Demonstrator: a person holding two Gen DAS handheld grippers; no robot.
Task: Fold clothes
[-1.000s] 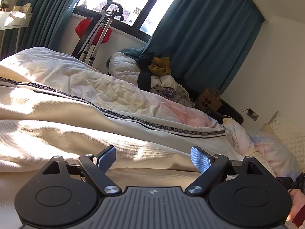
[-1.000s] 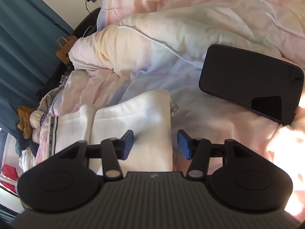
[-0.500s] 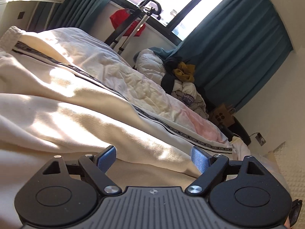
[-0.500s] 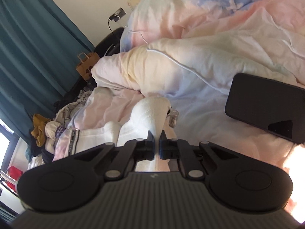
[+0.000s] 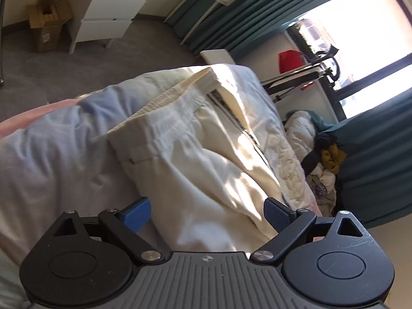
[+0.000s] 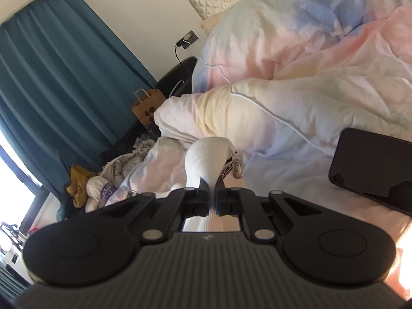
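The right gripper (image 6: 211, 195) is clamped on a bunched white cuff (image 6: 206, 159), probably of the cream trousers (image 5: 195, 159). These lie on the duvet (image 5: 51, 159), just beyond the left gripper (image 5: 207, 215), whose jaws are wide apart and empty.

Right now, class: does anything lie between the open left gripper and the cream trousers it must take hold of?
Nothing visible does. The left gripper is open directly over the cream trousers, with only bare cloth between its fingertips.
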